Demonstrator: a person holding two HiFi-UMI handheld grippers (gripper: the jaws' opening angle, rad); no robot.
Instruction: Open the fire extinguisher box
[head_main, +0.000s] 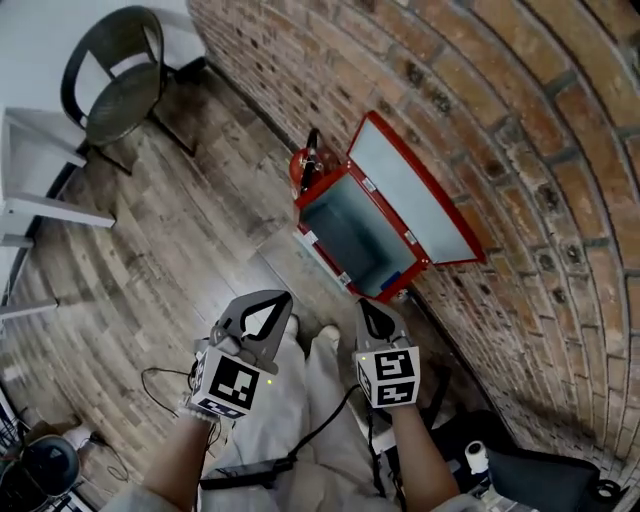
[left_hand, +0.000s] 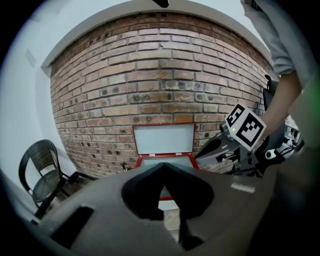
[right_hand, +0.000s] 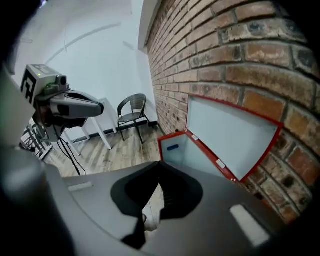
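The red fire extinguisher box (head_main: 322, 190) stands on the floor against the brick wall with its lid (head_main: 415, 200) swung up and leaning on the bricks. Its pale interior shows in the left gripper view (left_hand: 165, 161) and the right gripper view (right_hand: 176, 150). A red extinguisher (head_main: 303, 160) stands just behind the box. My left gripper (head_main: 272, 303) and right gripper (head_main: 370, 312) hover side by side in front of the box, well apart from it. Both are shut with nothing between their jaws.
A dark wicker chair (head_main: 115, 85) stands far left by the wall, next to white table legs (head_main: 40, 170). A cable (head_main: 160, 380) lies on the wooden floor. Black equipment (head_main: 540, 470) sits at the bottom right. The person's shoes (head_main: 325, 338) are between the grippers.
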